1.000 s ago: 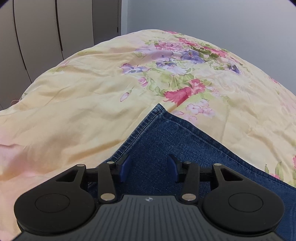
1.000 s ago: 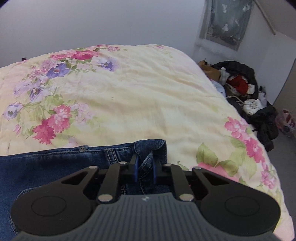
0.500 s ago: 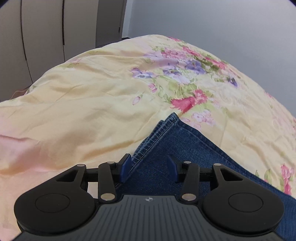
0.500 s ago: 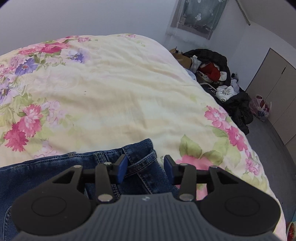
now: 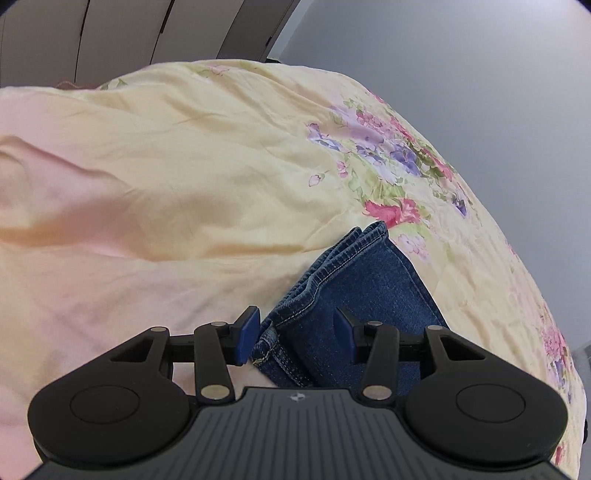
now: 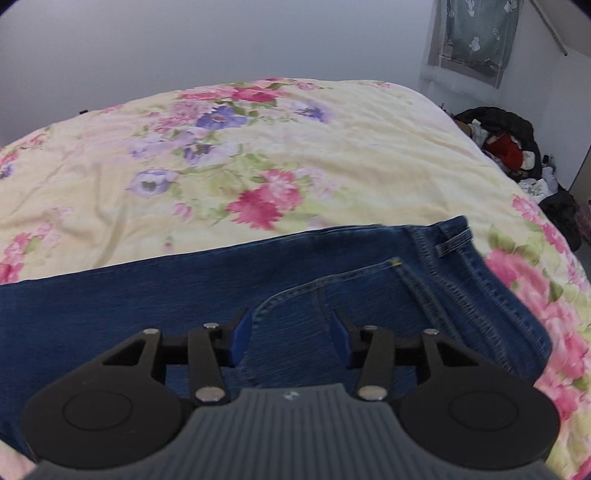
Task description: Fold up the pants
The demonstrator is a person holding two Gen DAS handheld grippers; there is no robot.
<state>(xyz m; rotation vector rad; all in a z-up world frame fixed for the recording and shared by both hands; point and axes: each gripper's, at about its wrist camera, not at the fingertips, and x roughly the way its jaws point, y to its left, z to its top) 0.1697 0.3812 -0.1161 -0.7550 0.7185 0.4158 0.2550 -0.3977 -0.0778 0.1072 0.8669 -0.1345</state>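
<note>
Floral yellow bedspread (image 6: pixel 332 155), grey wall (image 6: pixel 184 48), wardrobe doors (image 5: pixel 110 33), curtained window (image 6: pixel 476 37), clothes heap (image 6: pixel 509 144) on the floor

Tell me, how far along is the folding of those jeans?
Done: the jeans lie flat on the floral bedspread, legs apparently stacked, hems doubled. In hand: nothing; the left gripper and right gripper are both open above the denim. Left: folding the long strip across its length.

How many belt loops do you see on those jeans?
1: a single belt loop on the waistband of the jeans, far right in the right wrist view. Others may be hidden underneath or out of frame.
</note>
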